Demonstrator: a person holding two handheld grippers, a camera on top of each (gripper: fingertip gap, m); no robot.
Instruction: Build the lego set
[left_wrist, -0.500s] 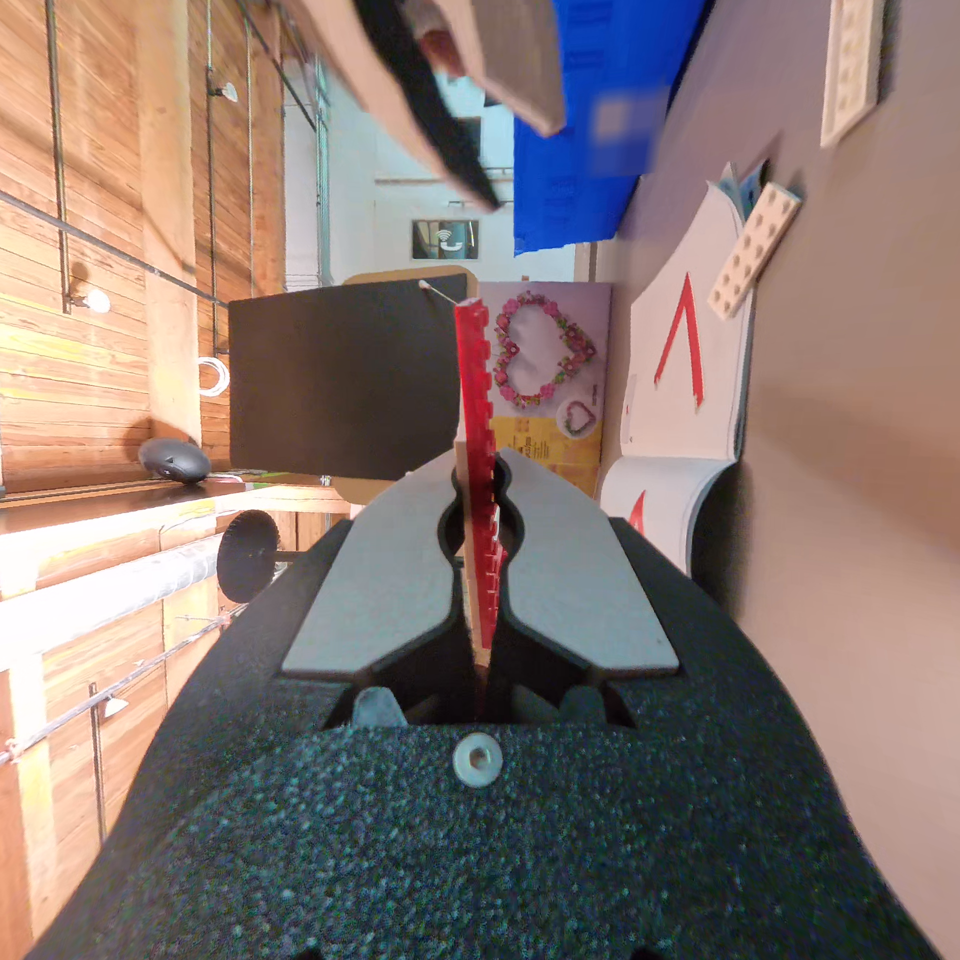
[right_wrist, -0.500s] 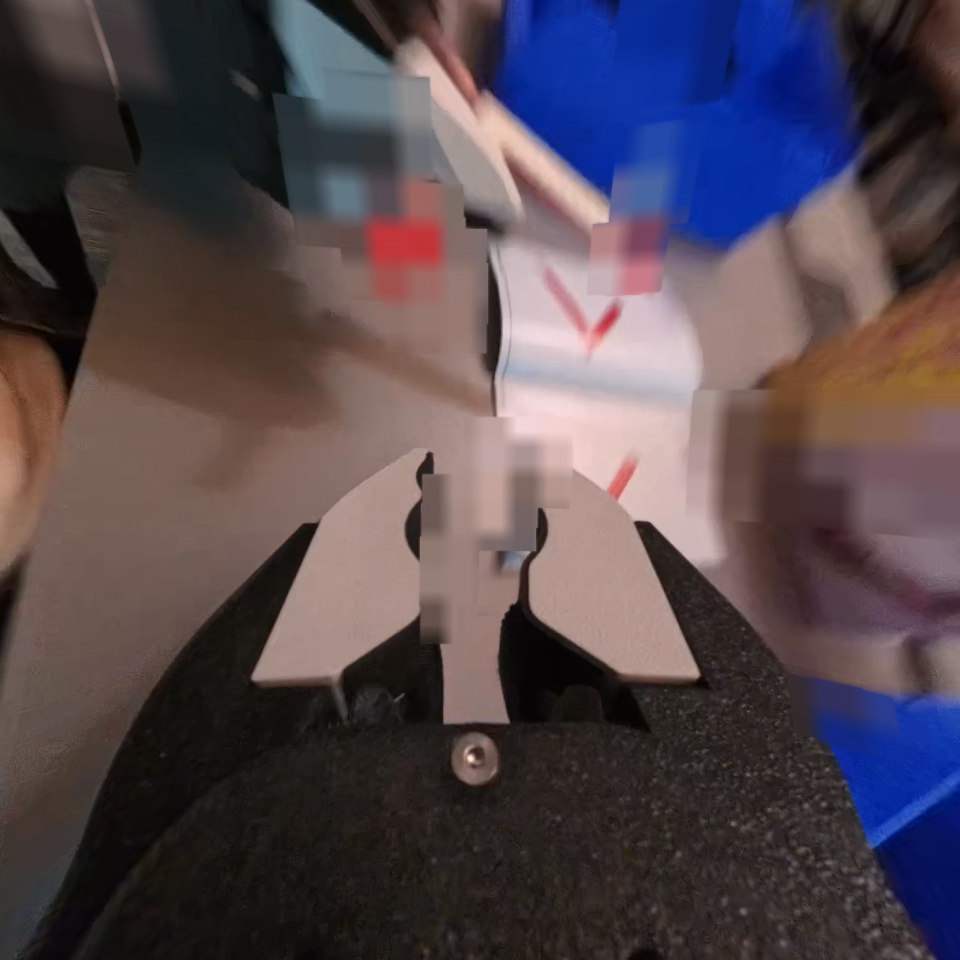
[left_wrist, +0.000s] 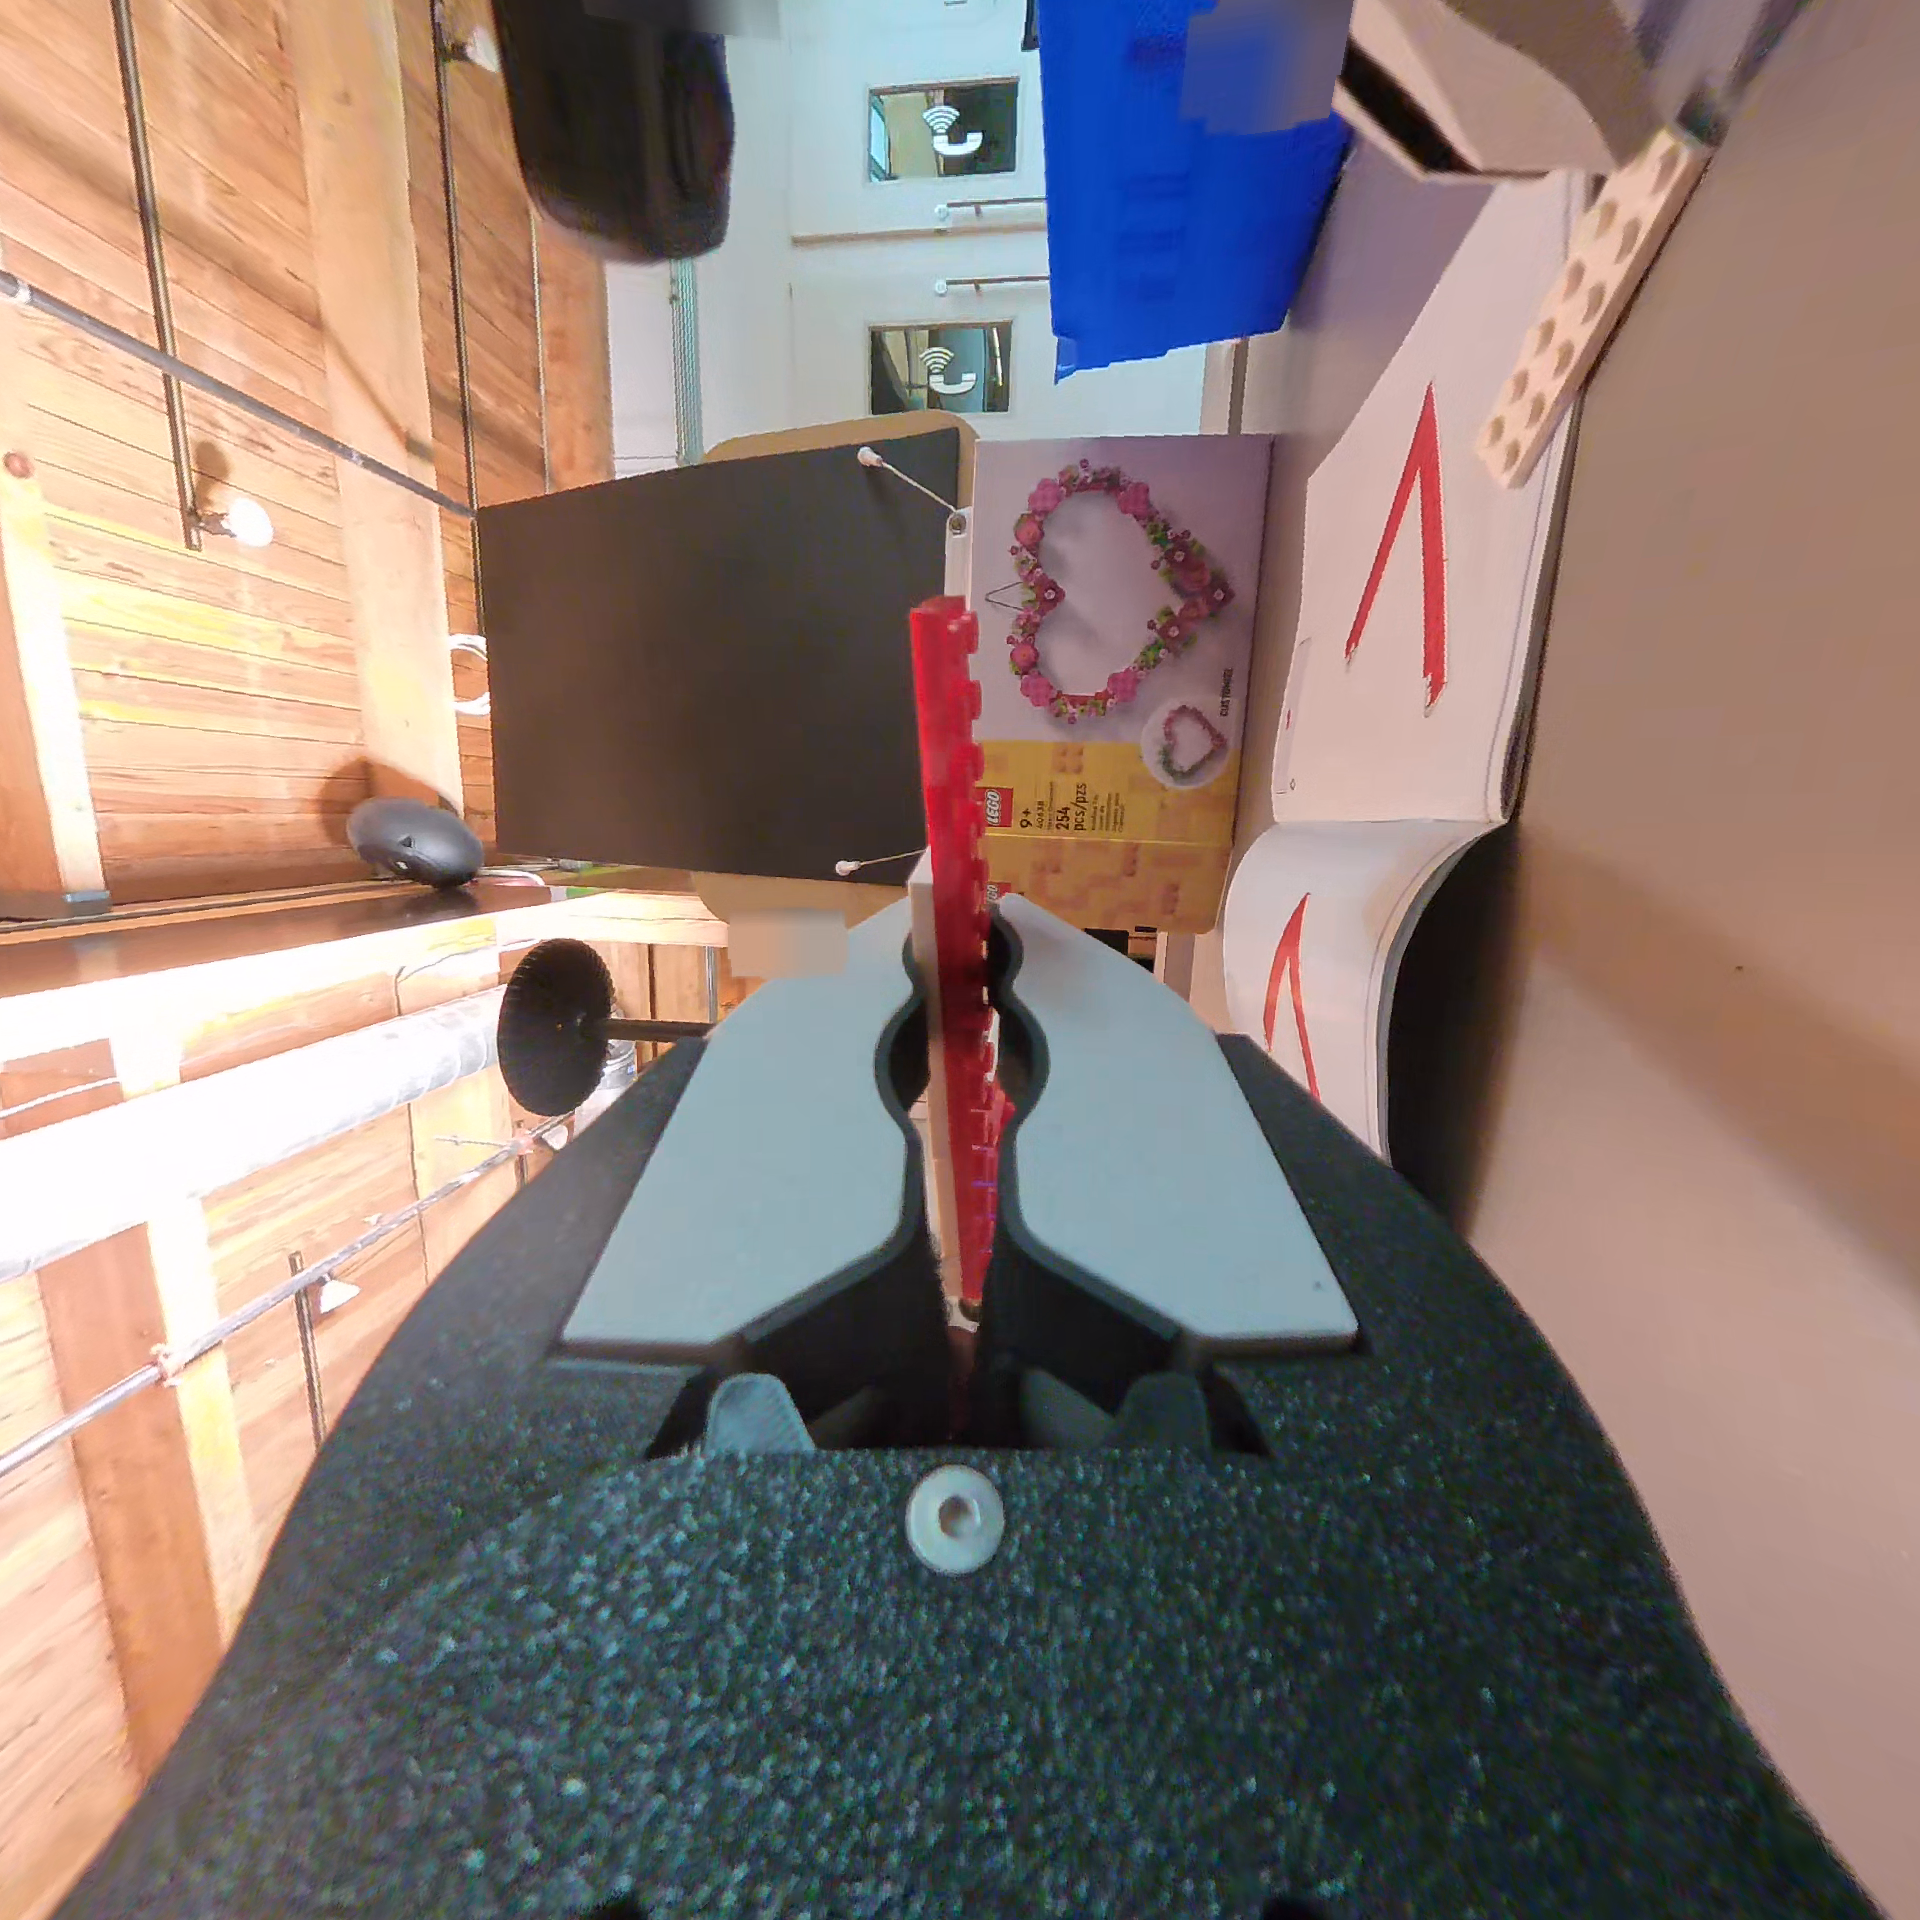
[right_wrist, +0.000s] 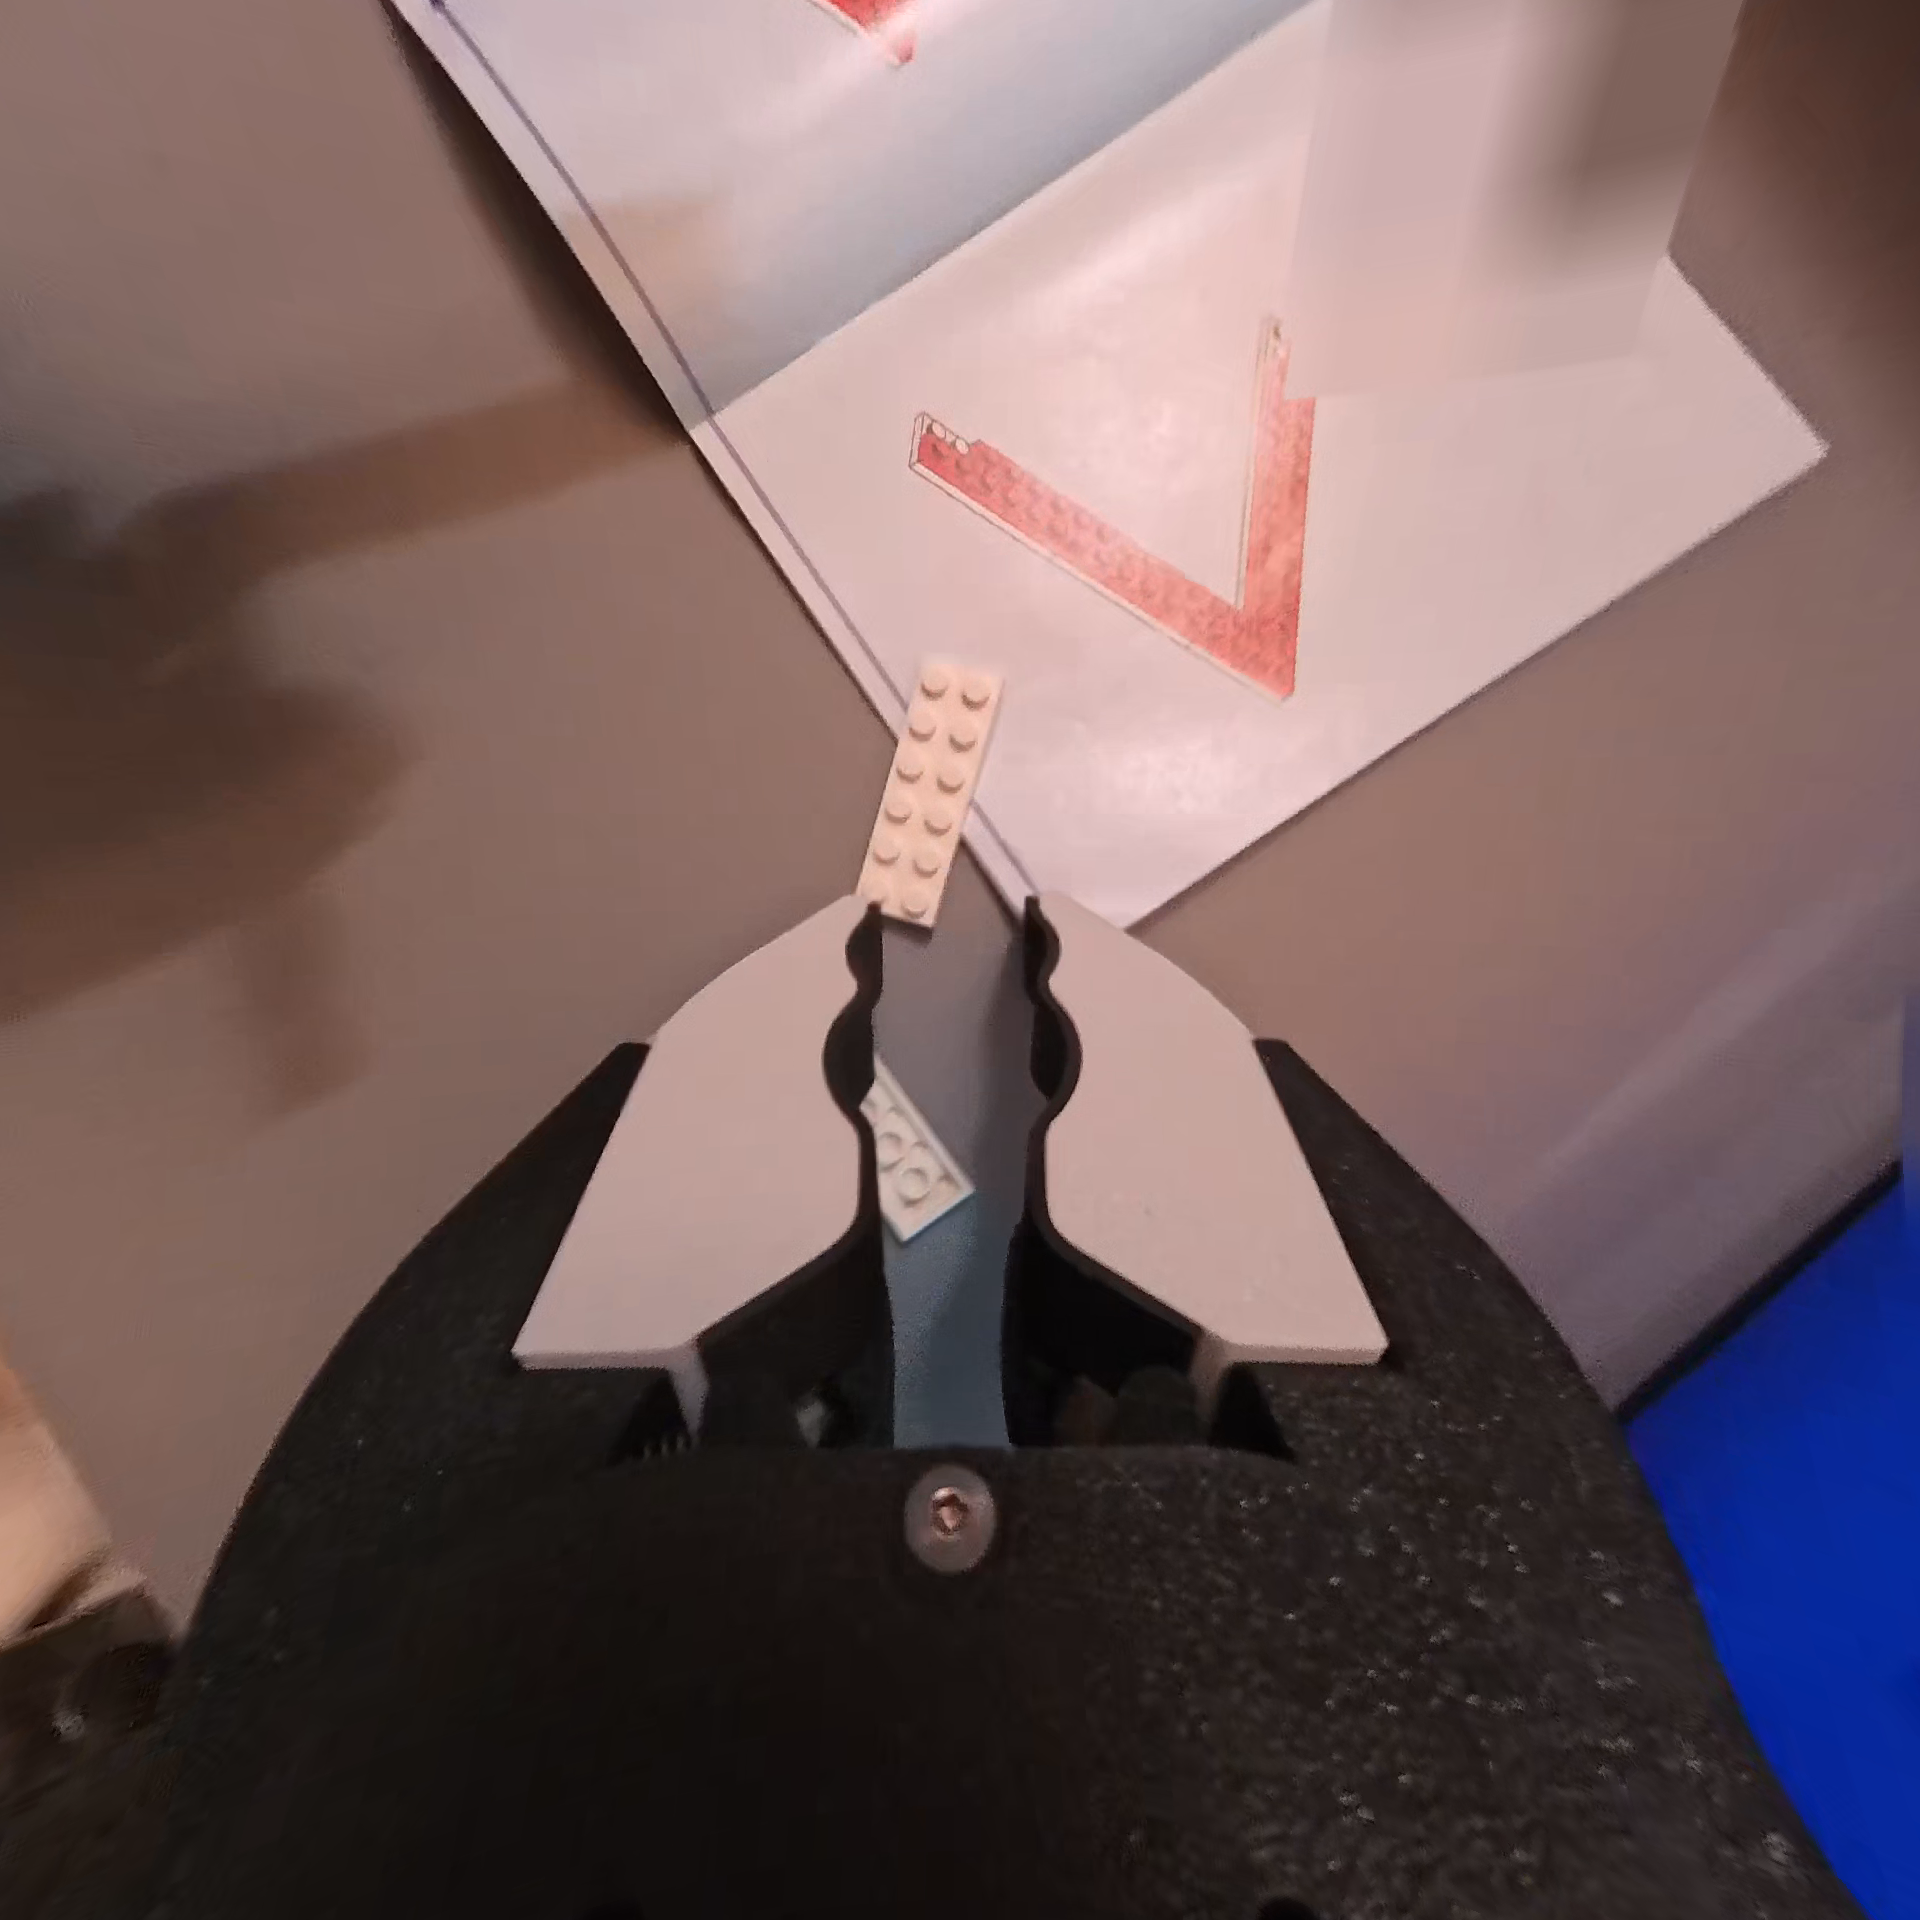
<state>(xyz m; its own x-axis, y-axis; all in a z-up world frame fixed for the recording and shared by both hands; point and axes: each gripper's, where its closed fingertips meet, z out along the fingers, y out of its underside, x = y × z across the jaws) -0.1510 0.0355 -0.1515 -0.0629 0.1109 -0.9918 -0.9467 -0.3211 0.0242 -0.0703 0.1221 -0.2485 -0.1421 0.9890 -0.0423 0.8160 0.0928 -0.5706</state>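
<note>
Right gripper (right_wrist: 951, 914) fingers (right_wrist: 727, 1153) hide a plate (right_wrist: 920, 1174) (mostly).

The set box (left_wrist: 1122, 686) against the wall carries printed writing and numbers on its yellow band; two wall signs (left_wrist: 940, 125) show white symbols.

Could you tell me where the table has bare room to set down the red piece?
Left of the open booklet, the brown table lies bare. It is crowded ahead of the open right gripper, where a white plate overlaps the booklet's edge and another lies between the fingers.
</note>
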